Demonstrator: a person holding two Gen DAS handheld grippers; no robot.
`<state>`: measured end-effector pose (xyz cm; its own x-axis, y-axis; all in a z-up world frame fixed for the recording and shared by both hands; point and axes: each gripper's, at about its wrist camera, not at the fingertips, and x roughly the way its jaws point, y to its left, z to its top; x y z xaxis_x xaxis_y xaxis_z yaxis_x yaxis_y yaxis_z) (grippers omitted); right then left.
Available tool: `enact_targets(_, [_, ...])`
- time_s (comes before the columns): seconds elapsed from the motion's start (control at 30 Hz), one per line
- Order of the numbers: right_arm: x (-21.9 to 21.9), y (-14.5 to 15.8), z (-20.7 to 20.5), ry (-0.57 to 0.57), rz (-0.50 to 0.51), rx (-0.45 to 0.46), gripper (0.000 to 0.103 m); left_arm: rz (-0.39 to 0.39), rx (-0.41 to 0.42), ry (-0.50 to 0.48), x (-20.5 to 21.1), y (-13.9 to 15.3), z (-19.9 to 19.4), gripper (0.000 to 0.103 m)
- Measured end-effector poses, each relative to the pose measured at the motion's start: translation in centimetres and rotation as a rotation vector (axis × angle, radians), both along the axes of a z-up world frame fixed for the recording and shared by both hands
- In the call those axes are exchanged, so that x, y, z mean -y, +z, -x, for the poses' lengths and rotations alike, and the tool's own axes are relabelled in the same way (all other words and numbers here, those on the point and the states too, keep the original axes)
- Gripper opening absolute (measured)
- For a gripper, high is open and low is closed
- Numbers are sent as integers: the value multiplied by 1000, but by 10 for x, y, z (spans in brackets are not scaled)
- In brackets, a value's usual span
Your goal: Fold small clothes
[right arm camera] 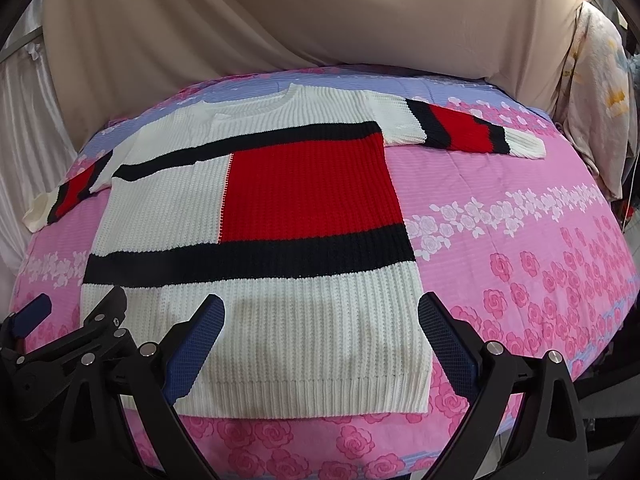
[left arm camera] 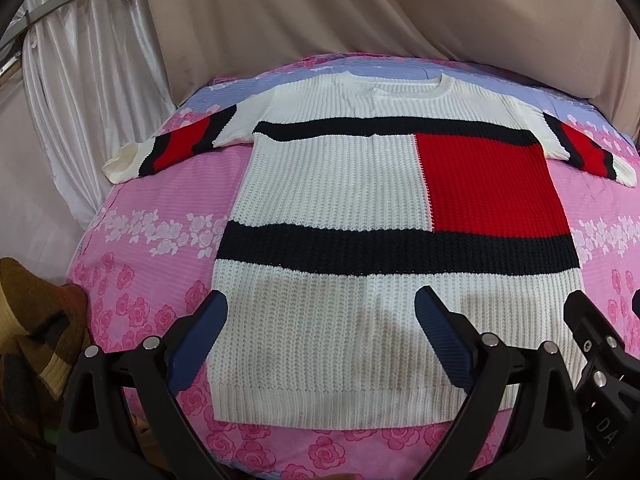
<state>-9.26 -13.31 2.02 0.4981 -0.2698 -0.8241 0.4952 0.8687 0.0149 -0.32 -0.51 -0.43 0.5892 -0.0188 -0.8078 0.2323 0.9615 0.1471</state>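
Observation:
A white knit sweater with navy bands and a red block lies flat, front up, on the pink floral bedsheet, both sleeves spread out sideways. My left gripper is open and empty, hovering over the hem's left half. My right gripper is open and empty over the hem's right half of the sweater. The right gripper also shows at the right edge of the left wrist view, and the left gripper shows at the left edge of the right wrist view.
Beige cloth drapes behind the bed, white curtains hang at the left. A brown plaid fabric lies beside the bed's left edge. A pale flowered cloth hangs at the right. Pink sheet lies bare right of the sweater.

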Motion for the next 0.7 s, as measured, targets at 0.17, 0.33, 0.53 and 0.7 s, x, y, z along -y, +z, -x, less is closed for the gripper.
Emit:
enact_targets(0.17, [0,0,1,3,1,0,96,1,-1,-1,0,0,0,92])
enact_targets(0.33, [0,0,1,1,1,0,96,0,-4,-1,-1,0,0,92])
enact_targets(0.53, [0,0,2,0,0,0,96,0,-6,-5,-1,0,2,92])
enact_targets(0.7, [0,0,2,0,0,0,96,0,-5,-4,0,-1,1,92])
